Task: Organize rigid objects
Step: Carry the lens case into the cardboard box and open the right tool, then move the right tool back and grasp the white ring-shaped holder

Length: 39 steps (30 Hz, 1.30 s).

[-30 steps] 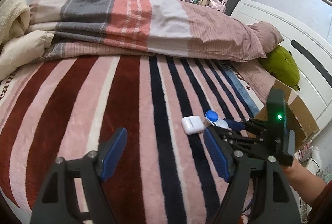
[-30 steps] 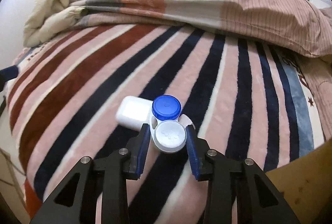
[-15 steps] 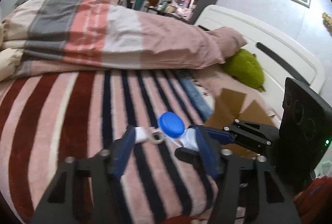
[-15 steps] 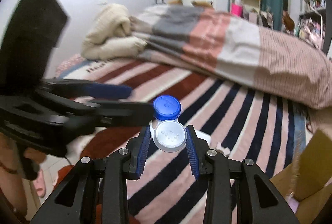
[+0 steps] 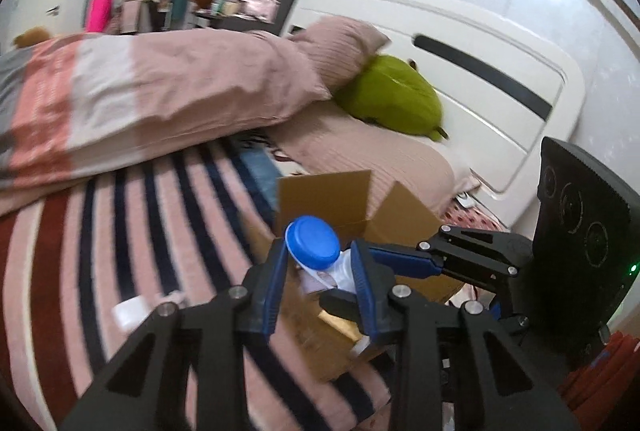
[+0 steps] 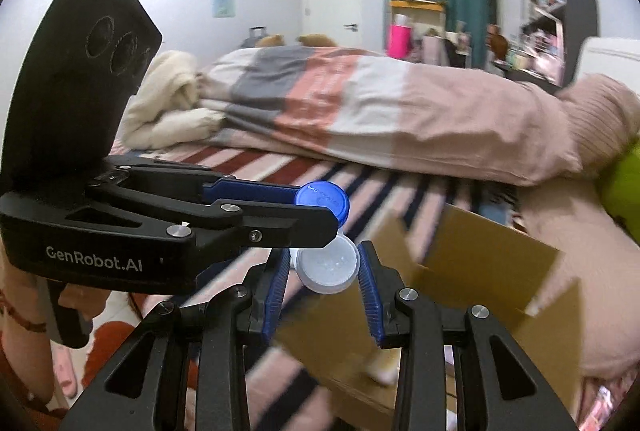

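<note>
Lens case [image 6: 326, 263], pinched by both claws [image 5: 318, 263] [image 6: 324, 267], apparently hangs above the cardboard box's [image 5: 404, 207] open rim.

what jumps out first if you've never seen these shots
Both grippers meet on one small lens case: the left gripper shut on its blue cap, the right gripper shut on its white cap, held in the air above the striped bed. Just behind it sits an open cardboard box, and further back a green plush leans by the white headboard.
</note>
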Motion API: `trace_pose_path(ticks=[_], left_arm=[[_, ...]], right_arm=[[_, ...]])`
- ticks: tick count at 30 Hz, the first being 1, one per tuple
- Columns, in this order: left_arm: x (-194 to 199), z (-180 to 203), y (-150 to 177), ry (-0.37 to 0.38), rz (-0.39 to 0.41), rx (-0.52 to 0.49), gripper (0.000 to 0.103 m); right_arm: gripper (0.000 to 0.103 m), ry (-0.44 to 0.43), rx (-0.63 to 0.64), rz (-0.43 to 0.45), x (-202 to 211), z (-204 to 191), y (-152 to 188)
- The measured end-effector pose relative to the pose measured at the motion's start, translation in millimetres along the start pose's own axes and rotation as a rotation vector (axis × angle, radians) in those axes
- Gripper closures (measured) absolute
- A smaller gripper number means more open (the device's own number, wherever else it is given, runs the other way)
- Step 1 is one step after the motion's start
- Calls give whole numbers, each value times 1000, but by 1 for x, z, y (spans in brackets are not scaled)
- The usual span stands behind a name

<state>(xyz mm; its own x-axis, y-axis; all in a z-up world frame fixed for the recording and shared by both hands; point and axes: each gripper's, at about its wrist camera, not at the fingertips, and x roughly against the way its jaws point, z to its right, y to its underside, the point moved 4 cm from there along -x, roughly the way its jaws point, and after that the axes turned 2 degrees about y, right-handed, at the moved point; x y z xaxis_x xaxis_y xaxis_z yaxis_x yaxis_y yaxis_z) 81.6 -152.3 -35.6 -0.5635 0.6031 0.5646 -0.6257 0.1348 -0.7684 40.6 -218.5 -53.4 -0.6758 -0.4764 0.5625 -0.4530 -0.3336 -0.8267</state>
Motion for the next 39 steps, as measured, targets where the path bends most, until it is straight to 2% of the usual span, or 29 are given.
trace_pose_path(ticks=[2,5,13,15,17,18,19,20,26,30,37,39], left_arm=[[-21,11,-4,49,-44,-14,74],[-47,20,-10,84,-96,-17,74],[-79,26,-14,64,-158,-43,74],[-79,23,-14,53,-161,-43,67],[-77,22,-13,35,-156,-51,42],[-75,21,-13,25,-151,-57,41],[-72,20,-12,15,-148,-61,41],[-69,18,-12,8,-146,-62,41],[-32,-1,-13,-52,-85,-38,37],[8,-32,-4,-134,-32,14,37],[77,-103,29,-310,29,109,36],[95,-123,42,-352,42,138,33]], right_arm=[[73,32,-20,-16,6,21,6],[74,59,-49,-49,8,46,12],[74,114,-78,-163,-5,80,25],[73,120,-85,-184,-6,83,28],[70,137,-90,-208,-7,85,31],[65,149,-88,-221,-8,86,32],[56,158,-87,-228,-9,86,32],[53,161,-83,-226,-8,85,32],[53,152,-78,-225,-5,75,28],[53,138,-47,-199,-5,54,15],[53,1,14,-162,-25,-15,-14],[53,-37,37,-169,-40,-39,-20]])
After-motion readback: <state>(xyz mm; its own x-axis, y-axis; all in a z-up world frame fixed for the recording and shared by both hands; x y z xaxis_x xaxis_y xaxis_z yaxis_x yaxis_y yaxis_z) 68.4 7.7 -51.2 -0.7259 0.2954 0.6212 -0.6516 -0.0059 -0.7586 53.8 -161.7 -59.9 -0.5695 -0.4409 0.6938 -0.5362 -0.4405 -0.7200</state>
